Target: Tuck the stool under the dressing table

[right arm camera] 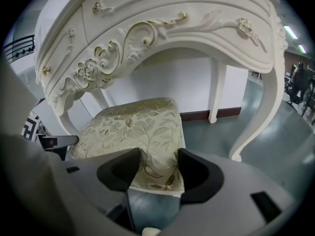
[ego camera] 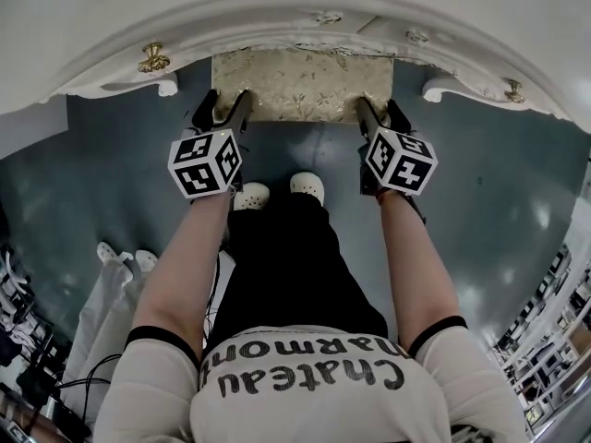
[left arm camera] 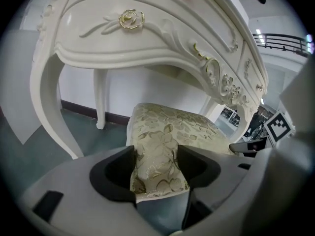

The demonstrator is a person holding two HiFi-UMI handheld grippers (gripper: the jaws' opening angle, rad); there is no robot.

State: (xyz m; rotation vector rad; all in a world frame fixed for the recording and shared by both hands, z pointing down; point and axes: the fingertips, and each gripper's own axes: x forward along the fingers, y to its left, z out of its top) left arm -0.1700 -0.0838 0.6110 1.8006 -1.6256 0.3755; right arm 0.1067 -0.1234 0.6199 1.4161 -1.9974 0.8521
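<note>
- Cream T-shirt (ego camera: 305, 409) with black lettering and black-edged short sleeves (ego camera: 159, 338)
- Black trousers (ego camera: 288, 266), white shoes (ego camera: 307, 185)
- Left gripper (ego camera: 223, 109) and right gripper (ego camera: 380, 116): black jaws, white cube with black square markers

Shiny brocade cloth on stool (ego camera: 303, 83); glossy painted dressing table (ego camera: 277, 17); gilt metal knobs (ego camera: 153, 60)

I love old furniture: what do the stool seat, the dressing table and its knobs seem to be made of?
The stool seat looks like woven upholstery fabric, perhaps brocade: cream with a shimmering gold leaf pattern. The dressing table seems carved wood under glossy ivory paint, judging by its scrolls and sheen. The knob looks like gold-coloured metal, by its shine.
</note>
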